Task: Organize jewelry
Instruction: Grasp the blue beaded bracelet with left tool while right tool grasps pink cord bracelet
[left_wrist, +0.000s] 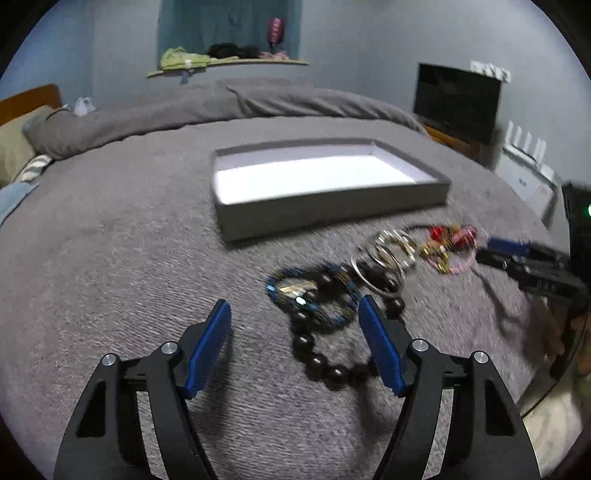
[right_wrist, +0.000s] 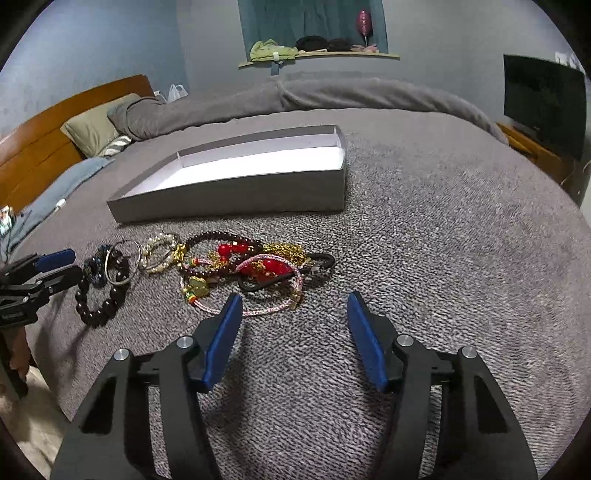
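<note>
Spread over the grey bed blanket (right_wrist: 424, 229), tangled bead bracelets (right_wrist: 243, 266) lie near the shallow grey cardboard box (right_wrist: 236, 192), while left tongs (left_wrist: 295, 314) and right tongs (right_wrist: 293, 306) hover released, empty.

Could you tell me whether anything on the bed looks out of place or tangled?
Yes: the red-bead and pink-cord bracelets lie knotted in one heap with gold chains, overlapping, beside the dark bead bracelet. The gray tray behind them holds nothing. Nothing looks damaged.
</note>
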